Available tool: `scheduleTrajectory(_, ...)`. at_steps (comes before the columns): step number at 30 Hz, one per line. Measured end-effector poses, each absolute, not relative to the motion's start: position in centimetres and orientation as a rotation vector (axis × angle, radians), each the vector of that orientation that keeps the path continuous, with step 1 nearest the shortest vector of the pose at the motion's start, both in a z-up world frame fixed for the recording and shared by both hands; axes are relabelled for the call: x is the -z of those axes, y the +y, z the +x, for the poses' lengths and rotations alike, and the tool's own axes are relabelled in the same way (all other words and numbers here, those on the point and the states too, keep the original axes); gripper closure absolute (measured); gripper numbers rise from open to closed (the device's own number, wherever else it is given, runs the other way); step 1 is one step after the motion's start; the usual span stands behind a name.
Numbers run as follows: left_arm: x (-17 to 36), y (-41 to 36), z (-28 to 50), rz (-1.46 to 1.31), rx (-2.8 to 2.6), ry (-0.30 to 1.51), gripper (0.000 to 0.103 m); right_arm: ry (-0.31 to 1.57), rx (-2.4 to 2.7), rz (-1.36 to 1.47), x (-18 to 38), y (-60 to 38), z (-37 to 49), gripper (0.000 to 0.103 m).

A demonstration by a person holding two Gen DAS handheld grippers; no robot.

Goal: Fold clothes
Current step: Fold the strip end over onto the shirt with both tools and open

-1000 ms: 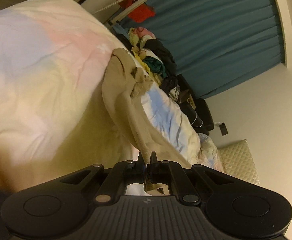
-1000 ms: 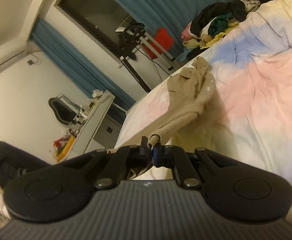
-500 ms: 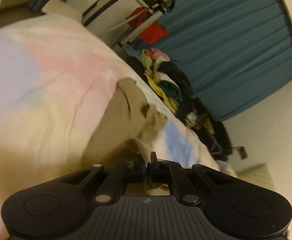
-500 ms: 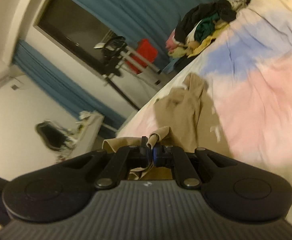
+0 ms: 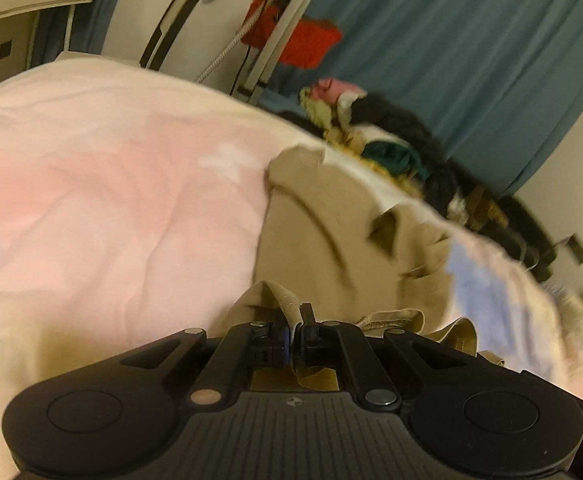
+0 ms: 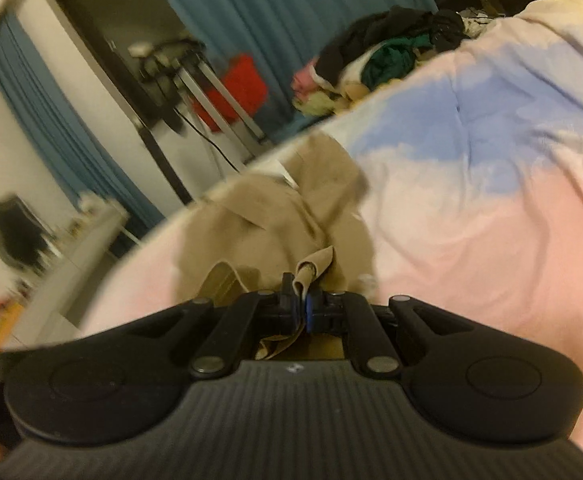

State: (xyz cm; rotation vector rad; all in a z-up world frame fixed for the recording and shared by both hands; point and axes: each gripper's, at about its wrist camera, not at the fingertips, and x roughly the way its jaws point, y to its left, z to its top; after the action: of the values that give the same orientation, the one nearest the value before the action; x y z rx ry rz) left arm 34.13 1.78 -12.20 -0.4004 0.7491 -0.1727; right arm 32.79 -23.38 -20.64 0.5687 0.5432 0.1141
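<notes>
Item: crumpled tan cotton garment (image 5: 331, 236), lying on a pastel pink, blue and cream quilted duvet (image 5: 103, 208), near the duvet's far edge. Its far end lies bunched toward that edge; its near end is lifted off the bedding.

Left gripper (image 5: 296, 334): black, fingers pressed together, pinching a fold of the tan hem. More hem ruffles lie just beside it on the right.

Right gripper (image 6: 300, 308): black with a blue pad, fingers closed, pinching another curled fold of the same garment.

Open room: a broad stretch of bare pink duvet runs left of the garment in the left view, and pink and blue bedding runs right of it in the right view.

Beyond the far edge: heap of mixed dark, green and pink clothes (image 6: 379, 56); teal pleated curtain (image 5: 451, 52); red cloth on a metal stand (image 5: 303, 40); white desk (image 6: 71, 264).
</notes>
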Motion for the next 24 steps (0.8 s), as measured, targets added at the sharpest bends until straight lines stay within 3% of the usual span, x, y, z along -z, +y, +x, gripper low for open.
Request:
scheduleTrajectory(6,13.7,1.3,35.4,-0.384,0.187,0.769,0.093,0.584,-0.091,0.52,22.2,-22.9,33.9,0.095)
scheduleTrajectory(8,13.4,1.4,35.0,-0.4,0.199,0.76,0.08,0.576,-0.093,0.494,21.6,-22.7,33.4,0.094)
scheduleTrajectory(10,12.5,1.3,33.9,-0.389,0.206,0.738,0.049,0.571,-0.086,0.47,20.7,-22.4,32.9,0.094)
scheduleTrajectory(13,10.2,0.7,31.3,-0.318,0.186,0.671,0.028,0.554,-0.077,0.431,18.7,-22.1,31.4,0.088)
scheduleTrajectory(14,9.3,0.6,30.2,-0.293,0.192,0.645,0.025,0.54,-0.079,0.423,17.9,-22.1,30.7,0.073)
scheduleTrajectory(15,8.5,0.4,29.2,-0.275,0.2,0.626,0.019,0.522,-0.086,0.422,17.2,-22.1,29.9,0.045)
scheduleTrajectory(17,6.9,0.3,27.1,-0.248,0.218,0.597,0.016,0.474,-0.095,0.428,15.7,-22.1,28.0,0.015)
scheduleTrajectory(20,4.6,0.1,23.8,-0.207,0.243,0.551,0.004,0.434,-0.091,0.399,13.9,-21.9,25.1,0.016)
scheduleTrajectory(24,2.3,0.2,19.5,-0.147,0.239,0.492,0.001,0.395,-0.076,0.346,11.8,-21.4,21.2,0.016)
